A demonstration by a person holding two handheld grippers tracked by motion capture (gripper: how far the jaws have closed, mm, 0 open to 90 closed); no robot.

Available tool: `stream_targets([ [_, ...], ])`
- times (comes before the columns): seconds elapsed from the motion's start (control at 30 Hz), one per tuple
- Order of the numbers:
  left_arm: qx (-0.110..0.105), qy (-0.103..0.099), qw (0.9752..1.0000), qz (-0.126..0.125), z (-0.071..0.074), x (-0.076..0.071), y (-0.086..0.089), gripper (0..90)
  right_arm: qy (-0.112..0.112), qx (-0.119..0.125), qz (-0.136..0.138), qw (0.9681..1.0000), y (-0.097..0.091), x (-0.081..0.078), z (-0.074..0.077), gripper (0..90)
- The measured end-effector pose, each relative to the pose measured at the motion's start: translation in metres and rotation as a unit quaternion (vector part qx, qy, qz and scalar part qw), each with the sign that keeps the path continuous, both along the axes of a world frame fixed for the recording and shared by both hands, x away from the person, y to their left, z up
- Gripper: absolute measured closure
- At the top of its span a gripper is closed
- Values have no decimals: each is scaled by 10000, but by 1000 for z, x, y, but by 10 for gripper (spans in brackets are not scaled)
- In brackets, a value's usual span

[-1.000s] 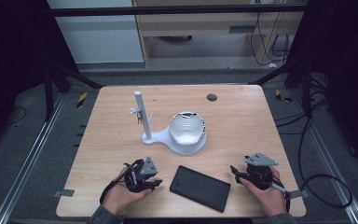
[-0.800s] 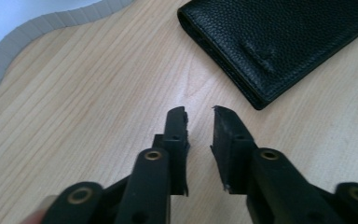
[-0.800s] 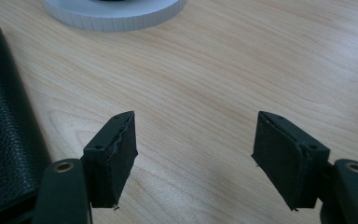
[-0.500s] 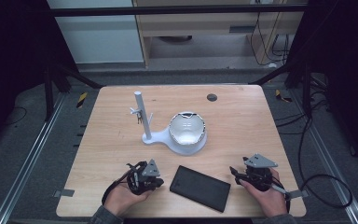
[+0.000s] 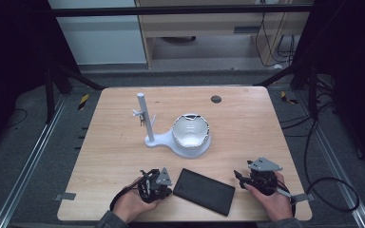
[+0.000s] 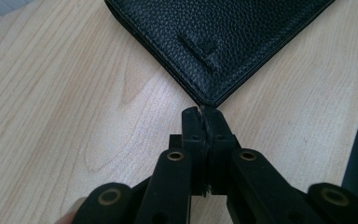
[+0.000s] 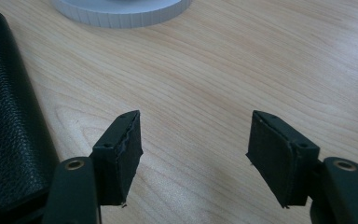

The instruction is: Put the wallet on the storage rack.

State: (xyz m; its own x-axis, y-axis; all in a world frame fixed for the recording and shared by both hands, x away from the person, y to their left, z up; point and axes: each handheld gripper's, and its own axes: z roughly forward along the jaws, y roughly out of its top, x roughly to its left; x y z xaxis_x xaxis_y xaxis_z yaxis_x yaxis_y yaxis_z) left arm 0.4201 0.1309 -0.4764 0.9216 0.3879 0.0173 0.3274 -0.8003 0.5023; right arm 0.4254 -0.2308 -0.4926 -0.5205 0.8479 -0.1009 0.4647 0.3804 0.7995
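Left gripper (image 5: pixel 158 183): near the table's front edge, left of centre, held in the person's left hand (image 5: pixel 133 205). In the left gripper view (image 6: pixel 203 112) its jaws are clenched tight together with nothing between them, having just been closing. The tips sit right at one corner of the black case; whether they touch it I cannot tell.

Black case (image 5: pixel 204 191): a flat, dark rectangle lying on the table (image 5: pixel 114 156) by the front edge, about midway between the two grippers and turned at a slant to that edge. The left gripper view (image 6: pixel 214 32) shows grained, leather-like skin with a stitched border and a small embossed mark; the mark is too faint to read.

White stand (image 5: pixel 145 118): an upright post on a white base near the table's centre, well behind the case, with small pegs on its side.

White bowl (image 5: pixel 191 133): sits on the same base, just right of the post.

Dark disc (image 5: pixel 216 99): small and round, near the table's back edge.

Right gripper (image 5: pixel 241 178): near the front-right corner, in the person's right hand (image 5: pixel 271 199), jaws pointing toward the case. In the right gripper view (image 7: pixel 193 140) the jaws stand apart, released, having just been closing a little, over bare wood.
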Motion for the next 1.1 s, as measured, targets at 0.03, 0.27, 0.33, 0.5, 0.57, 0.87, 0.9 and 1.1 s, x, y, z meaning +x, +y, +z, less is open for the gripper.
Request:
stream_targets([
  [0.03, 14, 8, 10000, -8, -1, 0, 0, 880, -6, -3, 7, 10000, 0, 0, 0, 347],
  [0.27, 37, -56, 10000, -39, -1, -1, -2, 869, 30, 6, 14, 10000, 0, 0, 0, 339],
  [0.33, 6, -77, 10000, -24, -1, -1, -2, 866, 14, 2, 14, 10000, 0, 0, 0, 336],
  [0.5, -102, -125, 9999, 29, 2, -1, 0, 868, 23, 25, 27, 10000, 1, -1, 1, 330],
  [0.57, -150, -148, 9998, 24, 3, -1, 0, 868, 29, 40, 39, 10000, 1, -1, 1, 326],
  [0.87, -634, -187, 9974, 277, 8, 1, 3, 855, 106, 166, 225, 9996, 8, -5, 2, 287],
  [0.9, -776, -148, 9965, 290, 8, 0, 2, 855, 112, 186, 259, 9994, 10, -6, 2, 280],
  [1.1, -864, -141, 9956, 326, 7, 2, 0, 850, 179, 337, 353, 9986, 21, -15, 4, 253],
])
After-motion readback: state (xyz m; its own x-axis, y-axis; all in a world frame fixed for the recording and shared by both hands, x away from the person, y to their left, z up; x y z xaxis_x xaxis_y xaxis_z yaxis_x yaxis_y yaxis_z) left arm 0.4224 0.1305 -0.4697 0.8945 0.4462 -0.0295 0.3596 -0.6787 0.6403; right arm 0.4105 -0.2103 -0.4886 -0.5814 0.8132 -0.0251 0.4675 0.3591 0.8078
